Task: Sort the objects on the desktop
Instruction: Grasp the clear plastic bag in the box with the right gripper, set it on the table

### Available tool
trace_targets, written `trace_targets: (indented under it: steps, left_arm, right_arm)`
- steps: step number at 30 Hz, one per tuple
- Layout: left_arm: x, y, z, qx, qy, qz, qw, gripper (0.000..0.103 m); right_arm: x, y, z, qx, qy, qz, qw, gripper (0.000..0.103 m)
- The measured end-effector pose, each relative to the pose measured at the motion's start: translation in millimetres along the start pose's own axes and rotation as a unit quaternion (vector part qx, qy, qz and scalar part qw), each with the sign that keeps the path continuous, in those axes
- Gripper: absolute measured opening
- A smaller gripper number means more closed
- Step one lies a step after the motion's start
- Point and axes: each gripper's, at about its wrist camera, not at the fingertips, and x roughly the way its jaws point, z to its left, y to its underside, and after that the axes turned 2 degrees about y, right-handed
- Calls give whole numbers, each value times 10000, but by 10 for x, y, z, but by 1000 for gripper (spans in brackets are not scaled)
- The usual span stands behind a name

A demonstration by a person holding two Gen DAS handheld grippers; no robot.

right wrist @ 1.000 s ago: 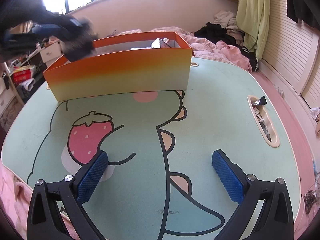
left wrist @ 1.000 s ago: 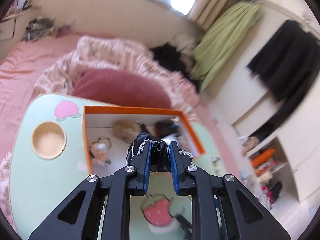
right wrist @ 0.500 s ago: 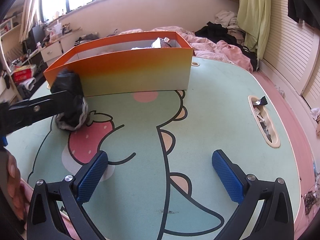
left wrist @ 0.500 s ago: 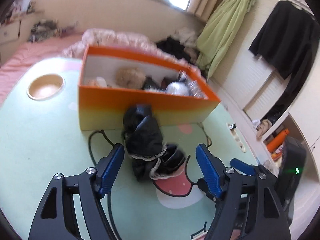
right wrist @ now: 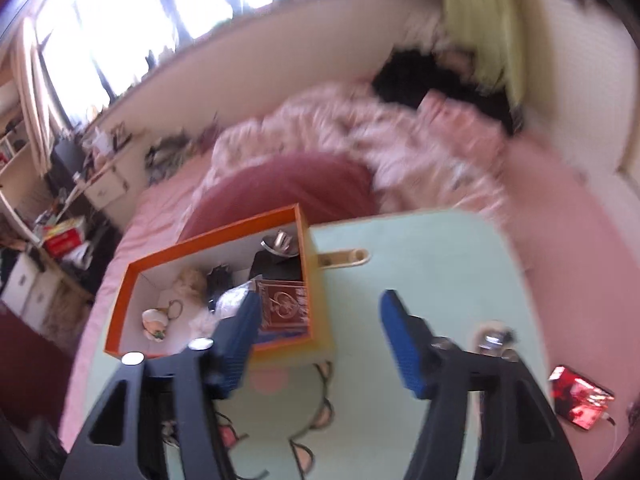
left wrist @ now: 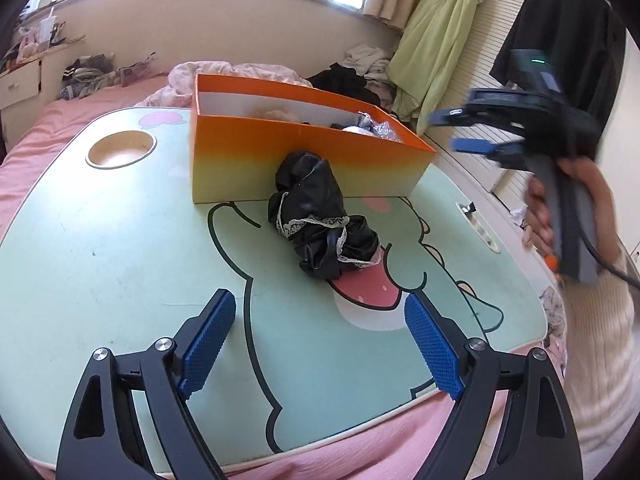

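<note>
Bed (left wrist: 80, 112) in pink fills the background, with a rumpled quilt (right wrist: 360, 136) and a dark red pillow (right wrist: 288, 184) behind the table. Next comes the mint table (left wrist: 120, 240), printed with a cartoon dinosaur and a strawberry, with a round cup recess (left wrist: 121, 149) near its far left corner. On it stands the orange box (left wrist: 304, 152), open at the top; the right wrist view, blurred, looks down into it and shows a red card pack (right wrist: 284, 306), a fluffy ball (right wrist: 191, 280), a small plush keyring (right wrist: 155, 322) and some silvery wrapping. Just in front of the box, touching its front wall, lies the black garment (left wrist: 320, 220) with white lace trim, bunched up on the tabletop. The left gripper (left wrist: 320, 344) hangs low over the near edge, jaws spread wide and empty, well short of the garment. The right gripper (right wrist: 316, 340) is raised above the table beside the box, jaws also apart with nothing between them; the left view shows it held in a hand (left wrist: 560, 200).
</note>
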Motion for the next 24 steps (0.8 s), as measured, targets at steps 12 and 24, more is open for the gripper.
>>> trace_targets:
  steps: [12, 24]
  left_arm:
    - [-26, 18, 28, -84, 120, -47, 9999, 88]
    - [-15, 9, 47, -86, 144, -50, 9998, 89]
  right_arm:
    - [136, 343, -148, -371, 30, 353, 9987, 17]
    - [-207, 155, 469, -954, -152, -38, 9953, 53]
